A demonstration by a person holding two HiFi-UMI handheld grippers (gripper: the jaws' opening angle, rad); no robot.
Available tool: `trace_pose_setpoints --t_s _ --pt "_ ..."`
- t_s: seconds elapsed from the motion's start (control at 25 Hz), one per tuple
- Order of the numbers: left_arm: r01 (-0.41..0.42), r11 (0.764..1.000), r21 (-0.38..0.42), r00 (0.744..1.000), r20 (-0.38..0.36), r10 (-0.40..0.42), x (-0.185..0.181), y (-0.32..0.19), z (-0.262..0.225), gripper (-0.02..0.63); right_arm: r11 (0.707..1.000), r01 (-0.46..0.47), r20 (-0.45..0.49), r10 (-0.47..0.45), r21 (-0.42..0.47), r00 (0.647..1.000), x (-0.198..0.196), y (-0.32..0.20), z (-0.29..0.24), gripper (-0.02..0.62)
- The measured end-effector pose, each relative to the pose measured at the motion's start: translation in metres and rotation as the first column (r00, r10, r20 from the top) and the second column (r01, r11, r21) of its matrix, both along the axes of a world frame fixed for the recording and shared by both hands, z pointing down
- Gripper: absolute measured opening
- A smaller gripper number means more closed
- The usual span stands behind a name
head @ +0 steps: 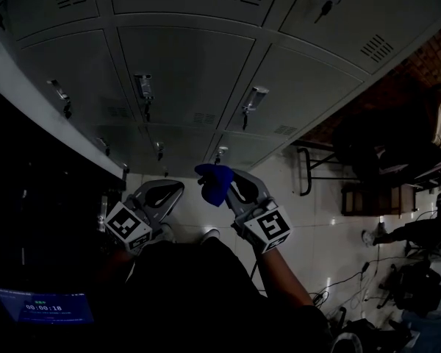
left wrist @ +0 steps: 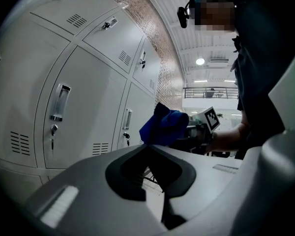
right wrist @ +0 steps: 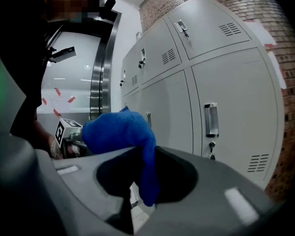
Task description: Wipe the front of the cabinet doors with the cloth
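Observation:
Grey metal cabinet doors (head: 191, 72) with handles and key locks fill the wall in front of me; they also show in the left gripper view (left wrist: 88, 107) and the right gripper view (right wrist: 226, 107). My right gripper (head: 226, 184) is shut on a blue cloth (head: 214, 182), which bunches above its jaws and hangs down between them (right wrist: 137, 136). The cloth is held in the air, short of the doors. My left gripper (head: 175, 188) sits just left of it, jaws together with nothing in them. From the left gripper view the cloth (left wrist: 164, 124) shows beyond the jaw tips.
A brick wall (head: 434, 57) meets the cabinets at the right. Dark chairs and a metal frame (head: 367, 190) stand on the tiled floor to the right, with cables (head: 338, 282) trailing nearby. A small lit screen (head: 44, 307) sits at lower left.

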State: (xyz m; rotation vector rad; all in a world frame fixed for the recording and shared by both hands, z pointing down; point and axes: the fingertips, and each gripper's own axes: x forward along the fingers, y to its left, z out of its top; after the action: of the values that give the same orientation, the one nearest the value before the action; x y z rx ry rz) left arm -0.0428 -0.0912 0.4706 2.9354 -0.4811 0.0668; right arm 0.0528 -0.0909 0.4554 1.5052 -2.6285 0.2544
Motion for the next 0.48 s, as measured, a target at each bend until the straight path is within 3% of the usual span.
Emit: trace_pose_setpoints --t_s 0.28,0.48 --pt "-0.02 0.999 0.041 1.0 -0.014 0.02 0.002 0.0017 -0.006 0.0 1.0 0.001 0.012 -0.001 0.007 1.0 -0.0086 0.008 -0.0027 0.069" --pt "-0.017 0.999 0.027 1.0 -0.017 0.017 0.0 0.001 -0.0065 0.0 1.0 0.005 0.001 -0.005 0.0 1.0 -0.0117 0.0079 -0.0016 0.069"
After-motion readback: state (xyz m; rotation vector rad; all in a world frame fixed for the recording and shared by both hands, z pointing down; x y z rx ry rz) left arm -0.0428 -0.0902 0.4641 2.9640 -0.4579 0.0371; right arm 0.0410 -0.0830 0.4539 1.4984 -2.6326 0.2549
